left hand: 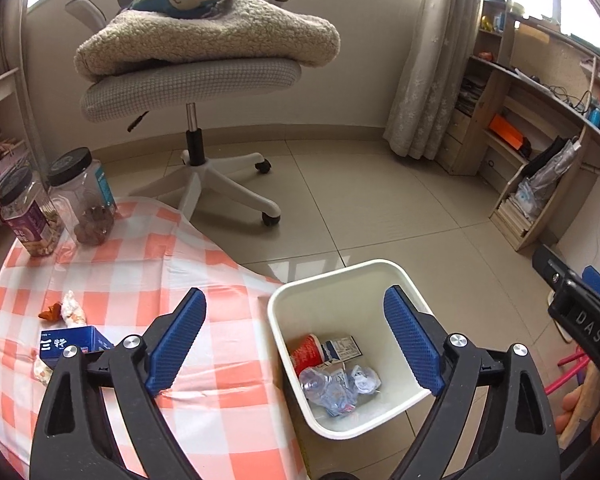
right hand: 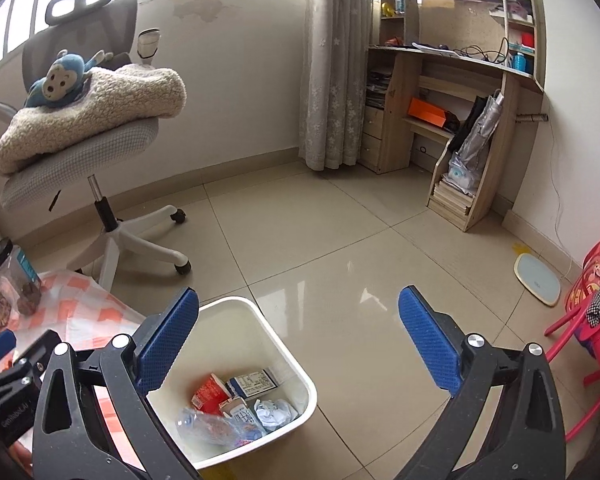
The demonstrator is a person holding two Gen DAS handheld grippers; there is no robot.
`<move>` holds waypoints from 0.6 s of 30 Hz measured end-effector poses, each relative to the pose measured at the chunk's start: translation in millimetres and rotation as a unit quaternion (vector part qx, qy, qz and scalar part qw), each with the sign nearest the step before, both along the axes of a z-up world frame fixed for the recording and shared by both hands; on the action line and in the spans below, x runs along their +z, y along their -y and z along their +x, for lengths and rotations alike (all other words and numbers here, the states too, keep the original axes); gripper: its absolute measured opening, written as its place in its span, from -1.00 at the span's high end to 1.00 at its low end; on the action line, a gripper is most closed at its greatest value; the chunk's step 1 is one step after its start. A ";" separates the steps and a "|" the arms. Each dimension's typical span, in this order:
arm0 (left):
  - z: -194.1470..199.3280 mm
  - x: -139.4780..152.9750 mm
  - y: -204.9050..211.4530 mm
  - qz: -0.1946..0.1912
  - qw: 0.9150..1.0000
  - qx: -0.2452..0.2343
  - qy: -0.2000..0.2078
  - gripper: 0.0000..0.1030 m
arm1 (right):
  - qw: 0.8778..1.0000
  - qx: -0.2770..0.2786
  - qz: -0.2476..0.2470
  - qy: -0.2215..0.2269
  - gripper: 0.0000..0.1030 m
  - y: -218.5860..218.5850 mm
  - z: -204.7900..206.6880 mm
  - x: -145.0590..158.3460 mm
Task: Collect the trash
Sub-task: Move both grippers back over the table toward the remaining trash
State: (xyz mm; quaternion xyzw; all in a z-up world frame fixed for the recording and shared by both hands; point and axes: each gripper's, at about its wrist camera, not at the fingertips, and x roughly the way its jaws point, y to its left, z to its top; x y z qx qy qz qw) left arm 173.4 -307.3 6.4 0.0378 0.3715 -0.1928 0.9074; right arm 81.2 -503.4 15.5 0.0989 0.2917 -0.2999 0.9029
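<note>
A white bin point(left hand: 406, 276) stands on the floor beside the checked tablecloth point(left hand: 112, 268). Inside lie a crushed clear bottle point(left hand: 326, 390), a red cup point(left hand: 306, 354) and a small carton point(left hand: 342, 348). My left gripper point(left hand: 296, 316) hangs above the bin's near-left rim, open and empty. On the cloth at the left rest a blue box point(left hand: 70, 342), a crumpled wrapper point(left hand: 72, 310) and an orange scrap point(left hand: 50, 314). My right gripper point(right hand: 300, 326) is open and empty over the bin point(right hand: 300, 376) and the floor to its right; the bottle point(right hand: 208, 428) shows below it.
Two dark-lidded jars point(left hand: 80, 196) stand at the cloth's far left. An office chair point(left hand: 204, 80) with a blanket and a plush monkey sits beyond. A wooden shelf desk point(right hand: 456, 120) lines the right wall. A pink stool point(right hand: 592, 332) stands at the right.
</note>
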 end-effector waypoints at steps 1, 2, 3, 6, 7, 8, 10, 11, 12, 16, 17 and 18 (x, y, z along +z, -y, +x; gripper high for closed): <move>0.5 1.1 -5.3 0.000 1.000 0.004 0.003 -0.77 | 1.000 0.006 -0.001 -0.003 -0.86 -4.9 2.6 -0.6; 1.5 1.6 -10.8 0.002 1.000 0.008 0.006 -0.78 | 1.000 0.012 -0.003 -0.007 -0.86 -10.5 4.6 -0.9; 2.7 1.8 -15.3 0.004 1.000 0.013 0.007 -0.78 | 1.000 0.018 -0.005 -0.011 -0.86 -15.2 7.3 -1.6; 8.1 -1.0 -32.1 0.015 1.000 0.026 0.004 -0.79 | 0.999 0.035 -0.014 -0.022 -0.86 -32.4 16.9 -3.1; 10.8 -3.2 -38.9 0.020 0.999 0.032 0.000 -0.79 | 0.999 0.041 -0.016 -0.025 -0.86 -37.9 20.3 -3.2; 13.0 -5.5 -45.4 0.025 0.999 0.038 -0.004 -0.79 | 0.998 0.046 -0.017 -0.027 -0.86 -43.3 23.6 -3.6; 19.0 -11.0 -59.9 0.037 0.998 0.052 -0.013 -0.79 | 0.997 0.059 -0.019 -0.035 -0.86 -54.6 31.6 -4.6; 22.7 -14.1 -67.9 0.043 0.997 0.059 -0.018 -0.79 | 0.997 0.067 -0.020 -0.038 -0.86 -61.0 35.5 -5.2; 25.4 -17.5 -75.8 0.048 0.996 0.066 -0.023 -0.79 | 0.996 0.074 -0.021 -0.041 -0.86 -66.8 38.9 -5.8; 38.3 -28.4 -107.8 0.071 0.992 0.093 -0.039 -0.79 | 0.993 0.104 -0.022 -0.054 -0.86 -93.2 53.6 -9.0; 41.4 -30.7 -116.1 0.077 0.991 0.099 -0.042 -0.79 | 0.992 0.111 -0.021 -0.055 -0.86 -99.8 57.1 -9.5; 43.9 -32.7 -124.2 0.082 0.990 0.103 -0.046 -0.79 | 0.991 0.118 -0.019 -0.057 -0.86 -106.0 60.7 -9.8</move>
